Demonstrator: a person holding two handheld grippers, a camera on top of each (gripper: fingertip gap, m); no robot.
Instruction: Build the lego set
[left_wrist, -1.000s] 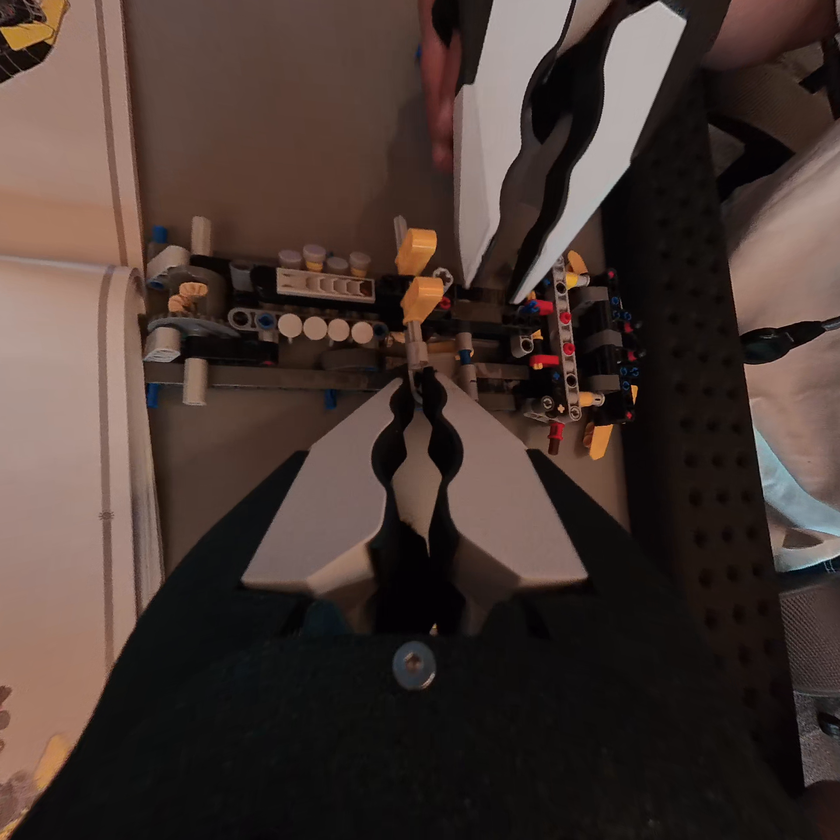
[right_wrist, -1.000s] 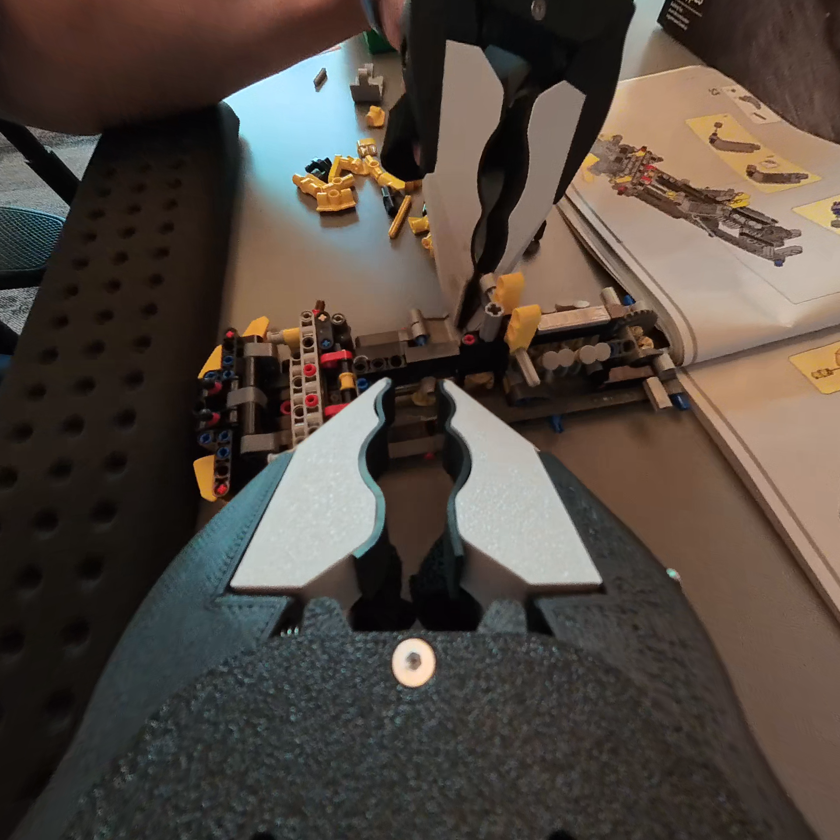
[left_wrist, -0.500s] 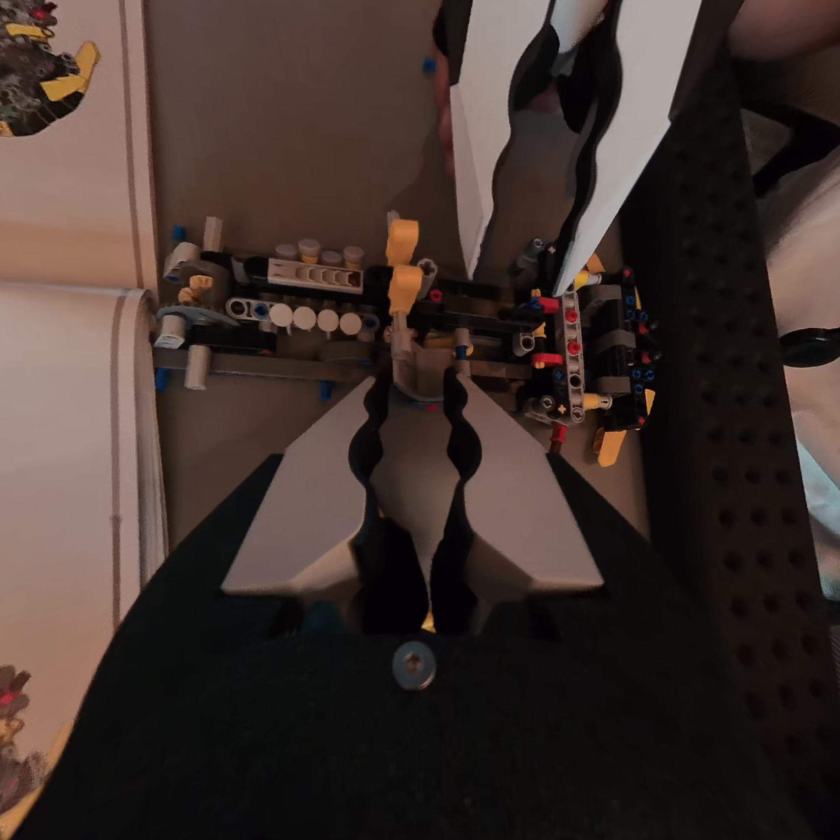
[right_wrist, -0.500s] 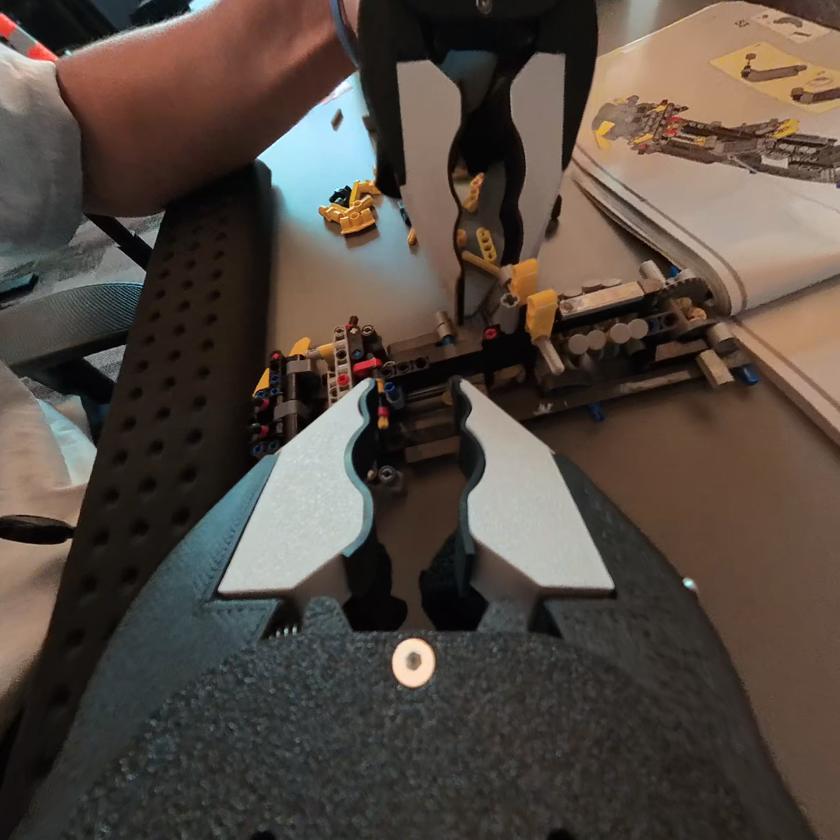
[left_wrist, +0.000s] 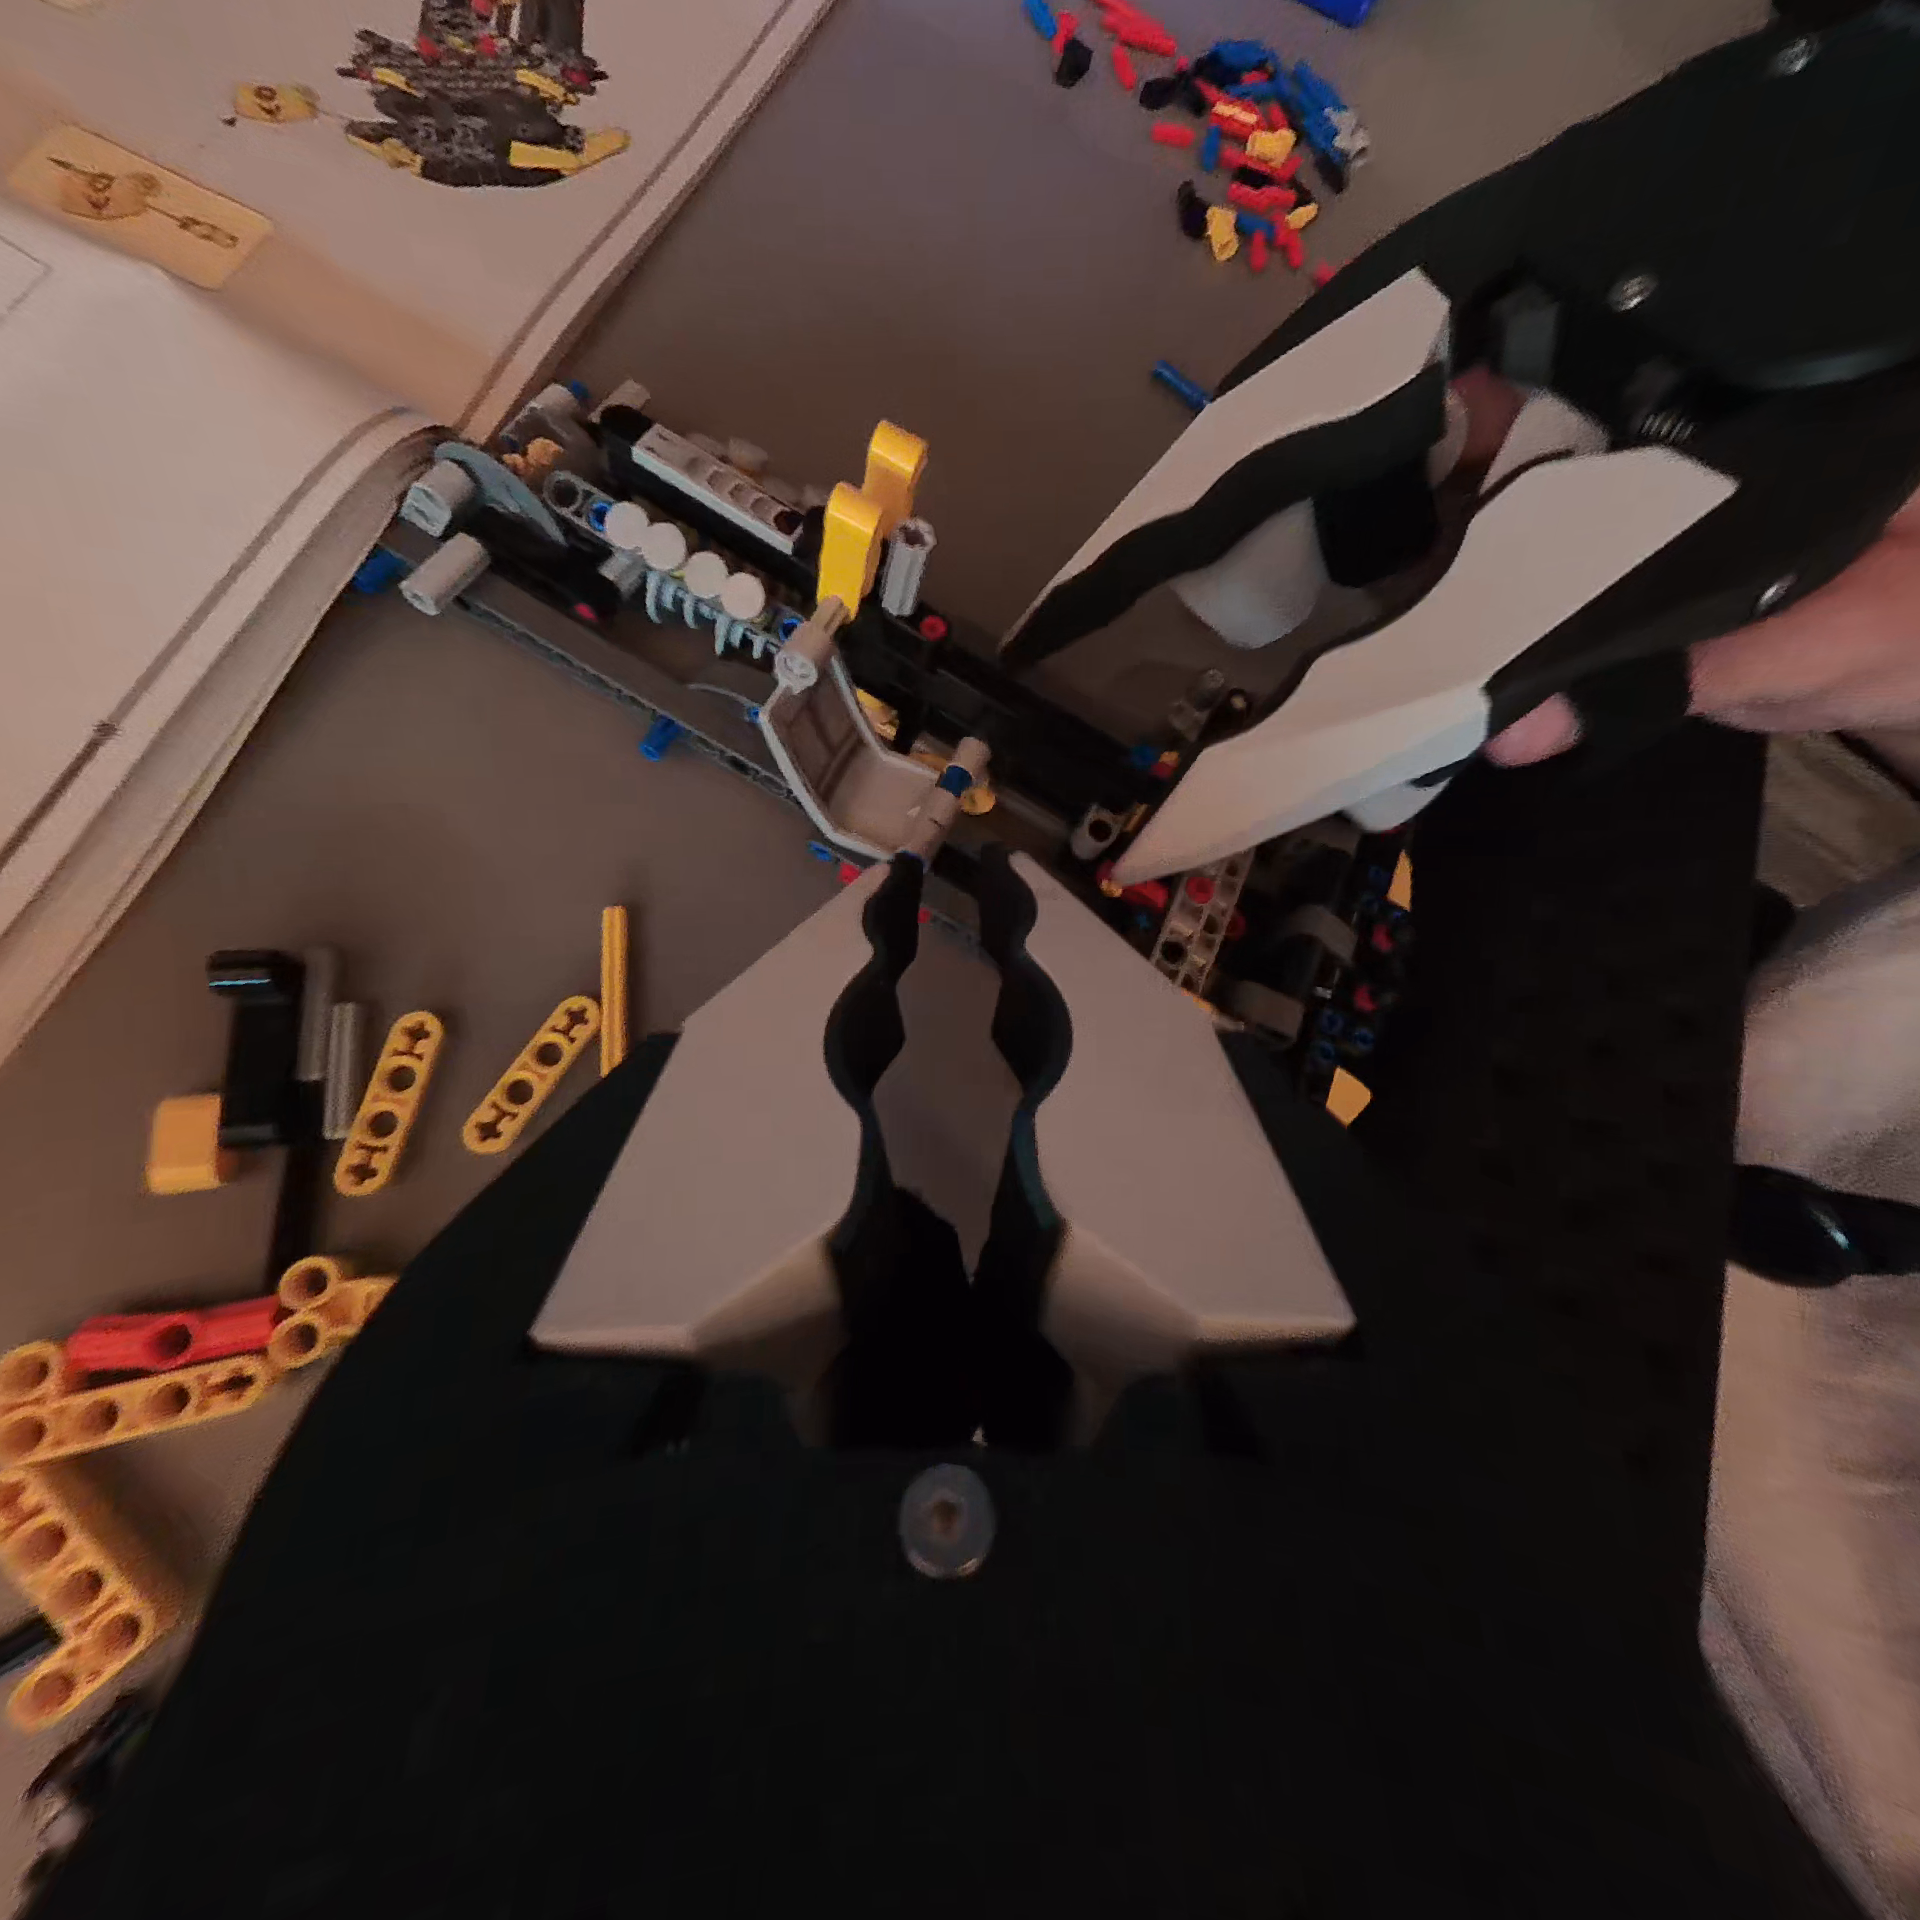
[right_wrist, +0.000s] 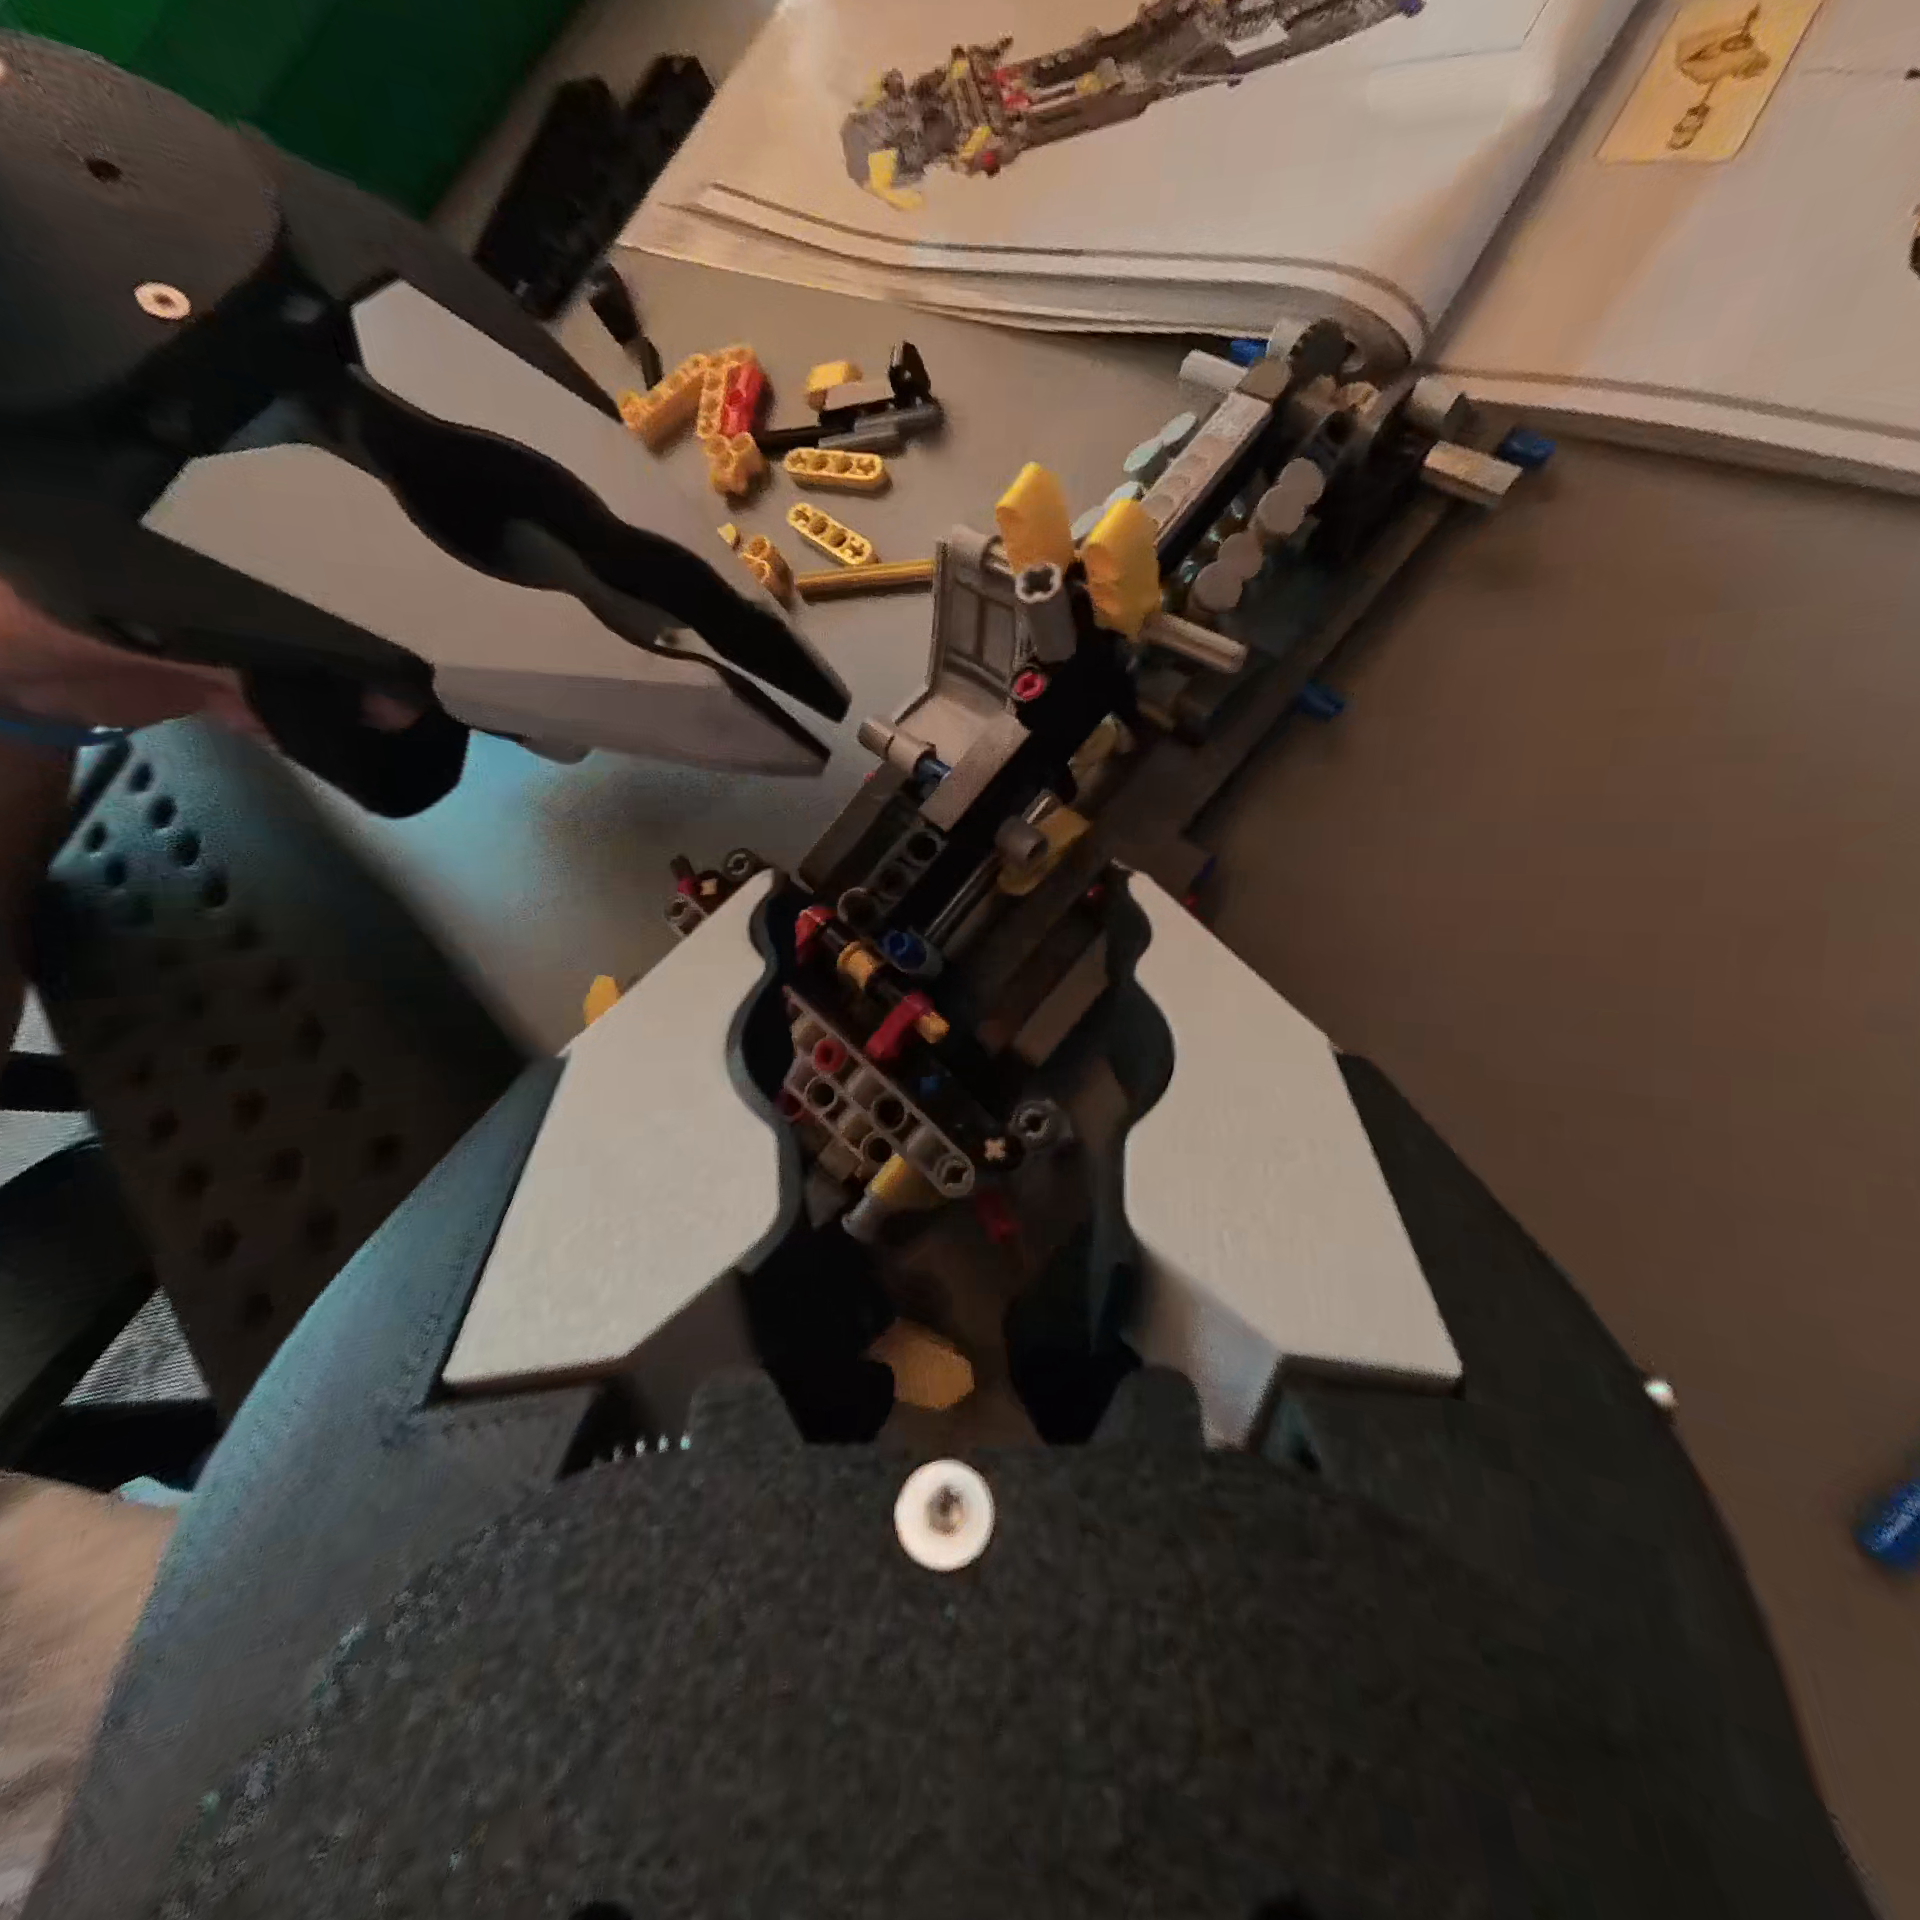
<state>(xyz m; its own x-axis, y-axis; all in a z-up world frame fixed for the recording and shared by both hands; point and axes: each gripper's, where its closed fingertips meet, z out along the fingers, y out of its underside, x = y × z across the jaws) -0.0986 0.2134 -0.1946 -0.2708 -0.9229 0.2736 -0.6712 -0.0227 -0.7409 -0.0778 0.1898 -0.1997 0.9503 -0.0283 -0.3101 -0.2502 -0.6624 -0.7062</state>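
The long black and grey lego model (left_wrist: 675, 551) lies on the table, its far end against the booklet. A grey panel (left_wrist: 831, 748) and two yellow levers (left_wrist: 883, 488) stand on it. My left gripper (left_wrist: 951, 871) is open by a narrow gap, tips at the end of a tan-and-blue pin (left_wrist: 948, 795) sticking out of the panel. It also shows in the right wrist view (right_wrist: 831, 732). My right gripper (right_wrist: 951, 899) has its jaws wide around the near end of the model (right_wrist: 1039, 727), touching both sides. It also shows in the left wrist view (left_wrist: 1065, 758).
The open instruction booklet (left_wrist: 208, 436) (right_wrist: 1143, 208) lies beyond the model. Loose yellow beams (left_wrist: 395, 1101) (right_wrist: 831, 468) and a yellow-red piece (left_wrist: 135, 1382) lie beside it. A pile of red and blue pins (left_wrist: 1247, 135) lies farther off. A black perforated strip (left_wrist: 1558, 1039) (right_wrist: 208, 1039) borders the table. About 4 centimetres separates my left fingertips from my right.
My right gripper opened wider and swung from the model's side to its end, jaws now around it. My left gripper narrowed and swung round, with tips at the pin.
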